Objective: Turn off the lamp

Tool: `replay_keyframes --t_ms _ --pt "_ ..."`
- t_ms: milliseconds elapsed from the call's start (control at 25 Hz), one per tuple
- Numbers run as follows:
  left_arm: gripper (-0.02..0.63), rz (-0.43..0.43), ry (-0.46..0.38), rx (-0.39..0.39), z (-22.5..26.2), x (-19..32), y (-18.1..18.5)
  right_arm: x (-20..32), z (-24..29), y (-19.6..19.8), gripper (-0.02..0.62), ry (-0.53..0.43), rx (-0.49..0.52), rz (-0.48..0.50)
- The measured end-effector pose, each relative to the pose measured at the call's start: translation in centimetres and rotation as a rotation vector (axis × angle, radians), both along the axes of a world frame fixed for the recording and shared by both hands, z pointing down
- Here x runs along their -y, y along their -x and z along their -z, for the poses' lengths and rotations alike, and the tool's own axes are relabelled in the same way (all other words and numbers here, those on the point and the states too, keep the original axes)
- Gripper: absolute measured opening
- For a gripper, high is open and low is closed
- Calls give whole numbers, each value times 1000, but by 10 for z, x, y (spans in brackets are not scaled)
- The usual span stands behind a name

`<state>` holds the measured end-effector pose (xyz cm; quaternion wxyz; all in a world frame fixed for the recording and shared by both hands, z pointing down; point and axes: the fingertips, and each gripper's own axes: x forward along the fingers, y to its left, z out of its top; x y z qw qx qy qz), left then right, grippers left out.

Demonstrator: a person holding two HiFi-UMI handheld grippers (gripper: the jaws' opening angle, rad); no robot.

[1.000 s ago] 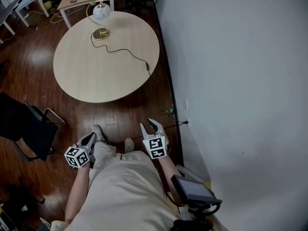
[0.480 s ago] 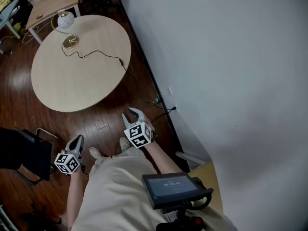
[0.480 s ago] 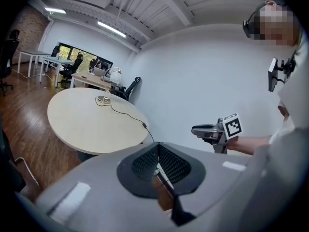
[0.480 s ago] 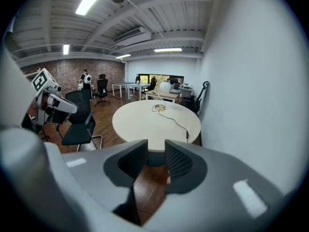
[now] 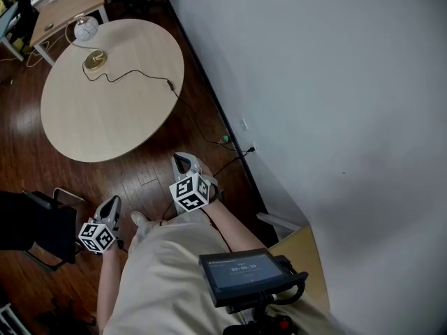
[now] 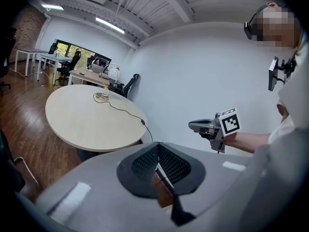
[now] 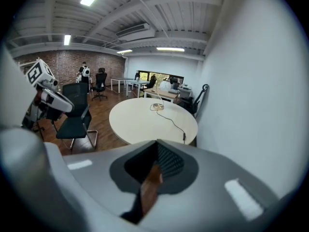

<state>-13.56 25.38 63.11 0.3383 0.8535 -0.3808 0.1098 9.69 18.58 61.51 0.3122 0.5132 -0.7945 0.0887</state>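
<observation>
Lamp (image 5: 86,28): at far edge of table (image 5: 112,110). Left gripper (image 5: 113,203): jaws together, empty. Right gripper (image 5: 183,162): jaws together, empty. Both well short of table.

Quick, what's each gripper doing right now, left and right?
Left gripper: closed, holding nothing.
Right gripper: closed, holding nothing.

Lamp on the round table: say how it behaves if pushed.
The lamp probably tips easily: a round white globe sits on a thin curved stem, off to one side of its small gold base. The globe looks fragile, maybe glass. Its thin cord lies slack in curves, so it should drag floppily.
</observation>
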Motion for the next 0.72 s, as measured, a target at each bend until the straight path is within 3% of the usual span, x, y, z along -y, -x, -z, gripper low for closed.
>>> replay_keyframes --t_ms 440,720 --pt "5 -17 34 0 -15 -6 -19 -7 -11 -13 0 12 -5 4" --pt "5 -84 49 -7 -19 -10 -46 -38 -31 -43 0 64 -3 -63"
